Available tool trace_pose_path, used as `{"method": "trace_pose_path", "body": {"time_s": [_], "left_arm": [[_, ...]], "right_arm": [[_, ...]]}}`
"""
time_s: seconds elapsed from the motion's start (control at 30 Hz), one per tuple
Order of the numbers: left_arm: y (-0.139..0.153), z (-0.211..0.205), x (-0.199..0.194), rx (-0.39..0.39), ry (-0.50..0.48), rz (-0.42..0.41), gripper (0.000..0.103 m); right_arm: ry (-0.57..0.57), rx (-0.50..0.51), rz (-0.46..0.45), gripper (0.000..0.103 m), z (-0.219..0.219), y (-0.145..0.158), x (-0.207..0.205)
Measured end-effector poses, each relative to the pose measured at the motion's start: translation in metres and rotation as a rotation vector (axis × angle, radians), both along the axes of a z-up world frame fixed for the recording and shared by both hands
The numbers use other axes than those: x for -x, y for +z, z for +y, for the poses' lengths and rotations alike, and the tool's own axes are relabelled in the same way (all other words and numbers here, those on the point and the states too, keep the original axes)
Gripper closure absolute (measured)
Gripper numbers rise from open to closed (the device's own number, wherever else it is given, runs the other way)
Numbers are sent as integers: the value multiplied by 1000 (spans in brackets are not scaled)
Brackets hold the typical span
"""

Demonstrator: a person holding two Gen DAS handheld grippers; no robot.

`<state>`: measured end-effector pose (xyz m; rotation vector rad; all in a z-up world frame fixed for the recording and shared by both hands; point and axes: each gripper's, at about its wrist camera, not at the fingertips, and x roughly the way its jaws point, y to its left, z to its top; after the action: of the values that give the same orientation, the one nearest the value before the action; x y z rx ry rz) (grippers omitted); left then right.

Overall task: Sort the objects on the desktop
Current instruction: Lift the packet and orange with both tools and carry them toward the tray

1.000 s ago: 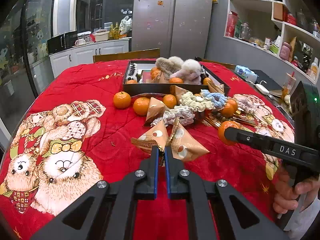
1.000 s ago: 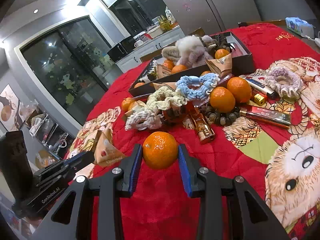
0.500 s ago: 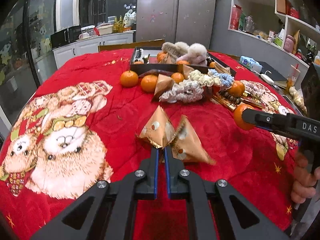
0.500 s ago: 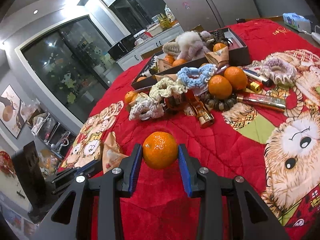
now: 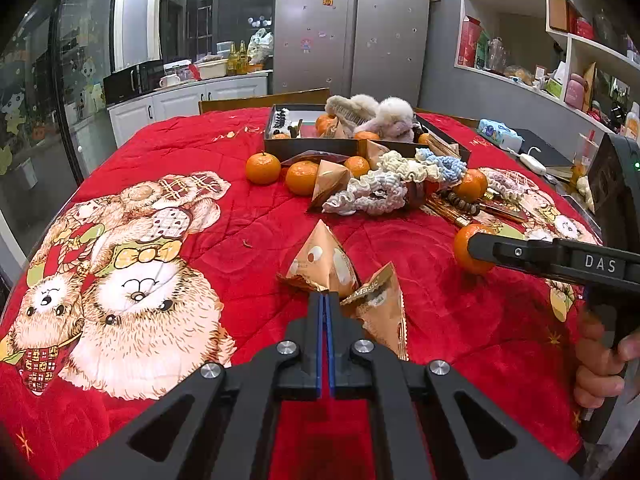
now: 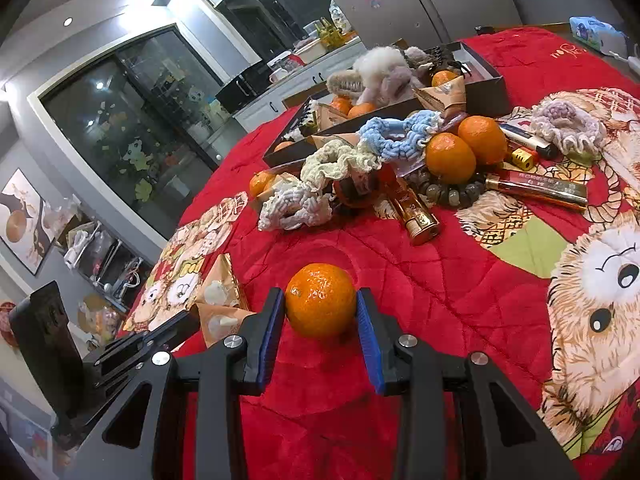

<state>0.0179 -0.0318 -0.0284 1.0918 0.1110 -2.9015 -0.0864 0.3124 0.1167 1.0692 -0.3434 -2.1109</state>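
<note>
My left gripper [image 5: 323, 300] is shut on the joined edge of two gold triangular snack packets [image 5: 324, 264], held just above the red cloth. My right gripper [image 6: 321, 300] is shut on a mandarin [image 6: 321, 300] low over the cloth; it also shows in the left wrist view [image 5: 470, 250]. The packets show at the left of the right wrist view [image 6: 222, 296]. A dark sorting box [image 5: 320, 146] at the far side holds fluffy hair clips, mandarins and packets.
A pile in front of the box: crochet scrunchies [image 5: 376, 194], loose mandarins [image 5: 263, 167], lighters [image 6: 416, 216], a bead bracelet [image 6: 452, 196]. The red bear-print cloth [image 5: 168, 208] covers the table. Chairs stand behind it.
The left gripper has pulled back toward me with the two packets. The right gripper has also drawn back from the pile, holding the mandarin, and come lower over the cloth.
</note>
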Motion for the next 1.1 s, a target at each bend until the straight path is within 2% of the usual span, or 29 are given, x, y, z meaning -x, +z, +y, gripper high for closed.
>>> {"method": "trace_pose_path", "body": {"time_s": [0.23,0.37,0.5,0.63,0.83,0.9,1.1], "left_arm": [[-4,-4,3,-4,32,-16,98],[-1,-3,2,0,34,-5,88],[0,-5,5,-2,46,-5,74],[-1,-10,15,-33,48,-22,73],[-1,-7,32,-29,31,-43,72],[-2,-6,39,-19,29,-53,69],[-6,-10,64,-47,39,-90,68]], "right_arm": [[5,2,-13,68,-1,-1,1],[7,1,-16,68,-1,-3,2],[6,3,-15,68,-1,-3,2],[5,10,-19,68,-1,-4,1],[3,22,-32,68,1,-6,4],[1,25,-37,68,2,-7,6],[1,36,-50,68,3,-9,9]]}}
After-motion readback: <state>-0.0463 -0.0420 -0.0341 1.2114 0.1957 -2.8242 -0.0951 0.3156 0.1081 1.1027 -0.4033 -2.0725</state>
